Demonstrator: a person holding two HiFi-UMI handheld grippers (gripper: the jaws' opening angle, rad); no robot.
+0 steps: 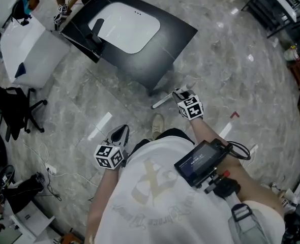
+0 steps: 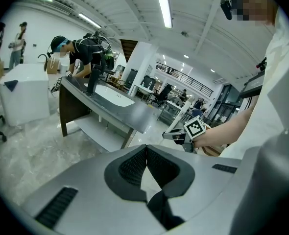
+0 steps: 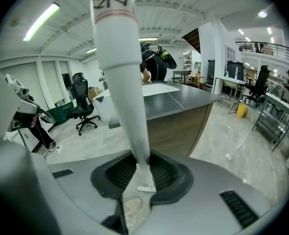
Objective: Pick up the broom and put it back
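Left gripper (image 2: 145,153): jaws pressed together at the tips, nothing between them. It hangs low by the person's left hip in the head view (image 1: 120,132), with no part in the grip.

Right gripper (image 3: 139,168): jaws pinching the broom handle (image 3: 119,72) near its narrow end. Ribbed black pads on both sides, gripper shell smooth grey plastic. In the head view this gripper (image 1: 179,93) is out ahead of the person, above the floor (image 1: 231,70). The handle (image 1: 162,101) juts from it towards the near edge of the desk (image 1: 175,39).

Handle: white, round, smooth, tapering towards the pads, with a red band and black characters higher up. The brush end shows in no view.

Risks, as I judge them:
- A smooth taper in a one-point pinch can pivot or slide through the pads, since the long free length gives it leverage.
- The free end sits close to the desk's near edge, so a swing could knock it there.
- The idle left gripper could steady the shaft.

Desk: dark matte top with a white rounded panel (image 1: 127,27) set in it and a brown side panel. Floor: grey, glossy, marbled stone. Beyond the desk's left edge is a white box (image 1: 30,47).
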